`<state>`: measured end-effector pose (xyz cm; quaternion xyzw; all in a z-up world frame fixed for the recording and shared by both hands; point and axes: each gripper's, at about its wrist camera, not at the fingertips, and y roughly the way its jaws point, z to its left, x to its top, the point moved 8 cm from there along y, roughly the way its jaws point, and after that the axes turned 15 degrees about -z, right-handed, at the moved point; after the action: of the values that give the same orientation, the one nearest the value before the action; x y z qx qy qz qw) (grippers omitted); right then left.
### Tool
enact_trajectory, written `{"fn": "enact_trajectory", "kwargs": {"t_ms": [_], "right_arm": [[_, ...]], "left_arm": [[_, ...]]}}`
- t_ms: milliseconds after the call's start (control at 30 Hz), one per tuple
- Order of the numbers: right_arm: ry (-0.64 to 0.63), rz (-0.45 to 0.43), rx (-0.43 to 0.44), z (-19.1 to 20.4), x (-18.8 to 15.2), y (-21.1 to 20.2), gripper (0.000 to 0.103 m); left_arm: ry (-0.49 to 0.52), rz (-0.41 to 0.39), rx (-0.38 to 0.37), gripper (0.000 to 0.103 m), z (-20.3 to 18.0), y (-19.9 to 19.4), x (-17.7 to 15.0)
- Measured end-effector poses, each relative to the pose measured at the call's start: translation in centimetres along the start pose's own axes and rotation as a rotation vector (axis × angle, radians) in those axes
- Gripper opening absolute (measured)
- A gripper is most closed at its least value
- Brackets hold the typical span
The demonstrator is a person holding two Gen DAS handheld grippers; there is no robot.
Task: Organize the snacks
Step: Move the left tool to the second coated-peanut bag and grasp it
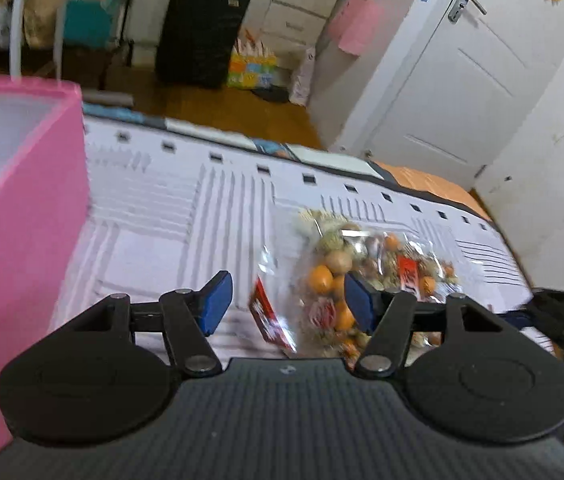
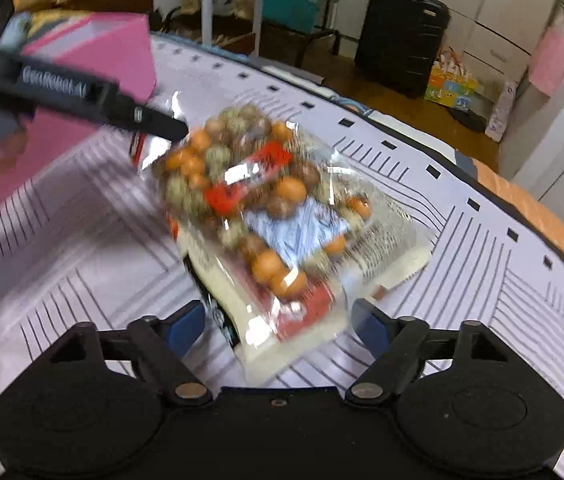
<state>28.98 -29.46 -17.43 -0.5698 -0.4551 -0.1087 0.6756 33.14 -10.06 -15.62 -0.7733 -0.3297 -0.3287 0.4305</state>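
A clear snack bag [image 1: 346, 272] of orange and brown round pieces with a red label lies on the white patterned table cover; it also shows in the right wrist view [image 2: 266, 208]. My left gripper [image 1: 288, 304] is open, its blue pads on either side of the bag's near end. My right gripper [image 2: 278, 324] is open, straddling the bag's sealed end. The left gripper's fingers [image 2: 154, 120] reach the bag's far end in the right wrist view. A pink box [image 1: 22, 232] stands at the left, also seen in the right wrist view [image 2: 94, 64].
The table cover [image 1: 154, 208] ends at a far edge, with wooden floor beyond. A black suitcase [image 1: 202, 28], coloured bags and a white door [image 1: 462, 72] stand in the room behind.
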Motion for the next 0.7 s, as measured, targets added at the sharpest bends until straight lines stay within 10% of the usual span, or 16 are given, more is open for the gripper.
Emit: {"fn": "enact_trajectory", "kwargs": {"t_ms": [167,700], "right_arm": [[0.09,-0.104,0.013,-0.8,1.6,-0.2,0.084],[-0.079,-0.06,-0.097,1.8,1.4,1.7,0.082]], "left_arm": [[0.0,0.036,0.0,0.035,0.4,1.3,0.0],[0.135,0.08,-0.044,0.037,-3.9,1.3,-0.8]]}}
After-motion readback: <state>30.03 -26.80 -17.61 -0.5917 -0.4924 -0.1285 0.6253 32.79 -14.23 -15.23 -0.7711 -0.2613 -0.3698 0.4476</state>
